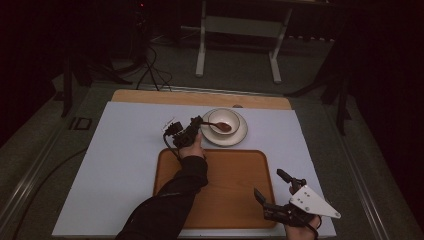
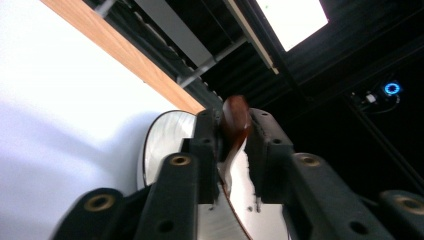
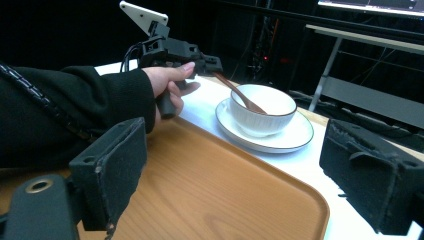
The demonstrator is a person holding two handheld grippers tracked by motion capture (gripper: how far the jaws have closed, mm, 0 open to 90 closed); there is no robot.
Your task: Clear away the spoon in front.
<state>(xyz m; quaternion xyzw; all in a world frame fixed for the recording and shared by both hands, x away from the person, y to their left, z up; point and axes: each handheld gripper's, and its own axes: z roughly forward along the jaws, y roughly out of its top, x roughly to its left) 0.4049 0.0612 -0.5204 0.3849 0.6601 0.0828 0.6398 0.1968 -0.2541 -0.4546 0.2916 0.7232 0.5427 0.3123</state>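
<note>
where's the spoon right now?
High view: spoon lies with its head in the white bowl, beyond the tray, handle clamped by the left gripper.

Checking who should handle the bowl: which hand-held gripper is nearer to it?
Left. The left hand-held gripper holds the spoon at the bowl; the right hand-held gripper hangs open over the tray's near right corner.

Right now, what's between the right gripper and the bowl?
In the high view, bare wooden tray and then white mat lie between the right gripper and the bowl on its saucer. The right gripper view shows the same.
</note>
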